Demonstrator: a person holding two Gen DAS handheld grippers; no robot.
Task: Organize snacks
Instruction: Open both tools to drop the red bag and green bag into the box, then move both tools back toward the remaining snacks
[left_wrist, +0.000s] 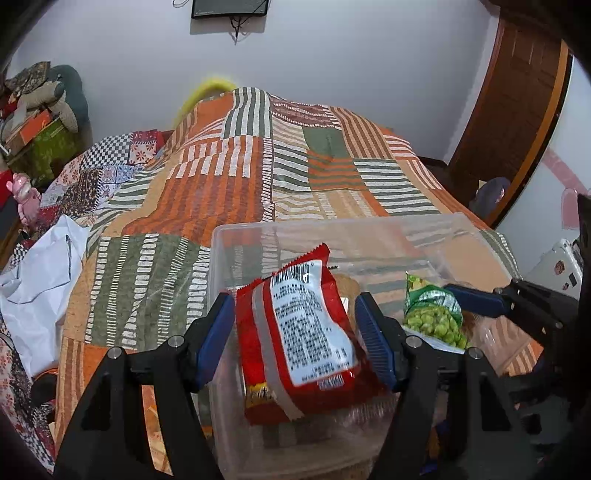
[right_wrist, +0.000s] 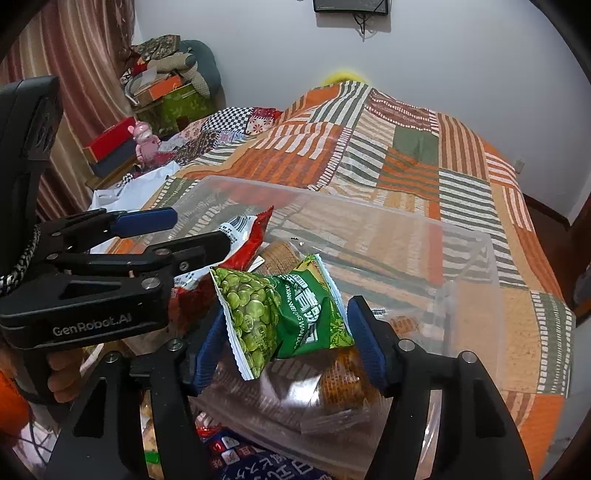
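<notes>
Over the clear bin (left_wrist: 369, 229) on the quilted bed (left_wrist: 221, 177), the left gripper (left_wrist: 295, 328) is clamped on a red packet (left_wrist: 306, 325), while the right gripper (right_wrist: 286, 328) has its jaws around a green pea packet (right_wrist: 280, 314), seemingly slackened. Both are mid-drop; next, the jaws need to part fully. Only the right view shows the loose snacks (right_wrist: 229, 454) outside the bin.

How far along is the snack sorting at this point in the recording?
Done: round crackers already lie in the clear bin. In hand: the left tongs hold a red packet over the bin; the green pea packet sits between the right tongs, whether still pinched is unclear. Left: both packets to drop, plus loose snacks at the near edge outside it.
</notes>
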